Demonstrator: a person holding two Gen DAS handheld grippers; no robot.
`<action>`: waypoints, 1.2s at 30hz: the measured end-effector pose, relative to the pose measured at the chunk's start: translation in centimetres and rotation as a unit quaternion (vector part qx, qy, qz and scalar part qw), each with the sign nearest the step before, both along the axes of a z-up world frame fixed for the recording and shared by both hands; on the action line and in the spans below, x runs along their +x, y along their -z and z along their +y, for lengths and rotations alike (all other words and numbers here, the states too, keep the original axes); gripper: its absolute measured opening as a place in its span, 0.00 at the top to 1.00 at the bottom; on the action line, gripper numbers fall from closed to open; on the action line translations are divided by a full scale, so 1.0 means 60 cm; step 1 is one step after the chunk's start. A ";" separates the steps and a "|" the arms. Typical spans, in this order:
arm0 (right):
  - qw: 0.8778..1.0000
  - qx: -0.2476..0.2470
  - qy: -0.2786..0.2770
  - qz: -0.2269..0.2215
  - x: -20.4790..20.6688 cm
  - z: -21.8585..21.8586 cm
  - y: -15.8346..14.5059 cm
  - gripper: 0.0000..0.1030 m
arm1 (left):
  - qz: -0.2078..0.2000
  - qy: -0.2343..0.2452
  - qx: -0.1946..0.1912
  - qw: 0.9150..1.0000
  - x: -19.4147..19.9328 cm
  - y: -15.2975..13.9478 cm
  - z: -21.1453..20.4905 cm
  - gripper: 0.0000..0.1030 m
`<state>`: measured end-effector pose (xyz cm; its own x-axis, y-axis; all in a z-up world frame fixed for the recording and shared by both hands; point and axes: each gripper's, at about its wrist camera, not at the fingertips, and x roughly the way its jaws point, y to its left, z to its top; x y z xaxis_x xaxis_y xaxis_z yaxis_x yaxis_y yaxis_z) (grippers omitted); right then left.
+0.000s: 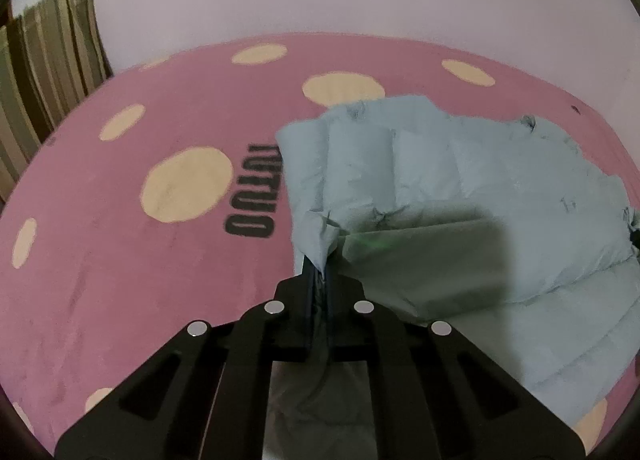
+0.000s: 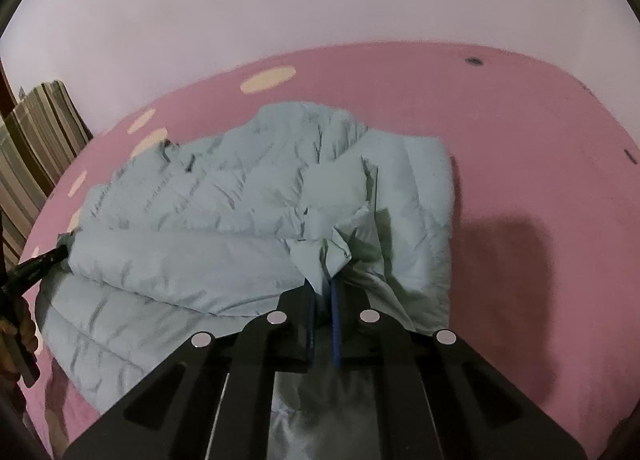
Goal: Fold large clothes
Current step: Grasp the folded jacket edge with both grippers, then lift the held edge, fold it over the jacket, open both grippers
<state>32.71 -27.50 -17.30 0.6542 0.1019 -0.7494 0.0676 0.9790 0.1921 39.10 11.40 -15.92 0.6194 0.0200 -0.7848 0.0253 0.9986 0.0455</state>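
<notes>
Mid-fold: left gripper [image 1: 318,274] and right gripper [image 2: 324,284] each have jaws clamped on the pale blue puffer jacket's [image 2: 224,211] near edge; next, presumably carry it far over the pink bedspread [image 2: 520,131].

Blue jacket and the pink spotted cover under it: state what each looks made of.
Blue jacket: likely thin nylon or polyester shell over padding; faint sheen, puffy stitched channels, crisp wrinkles. Pink spotted cover: looks like soft, matte plush or fleece; brushed streaks mark its nap. Exact fibres cannot be told.
</notes>
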 end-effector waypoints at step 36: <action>0.999 -0.026 0.031 -0.004 0.273 -0.016 0.005 0.95 | -0.010 -0.051 0.127 0.991 0.299 0.019 -0.072 0.97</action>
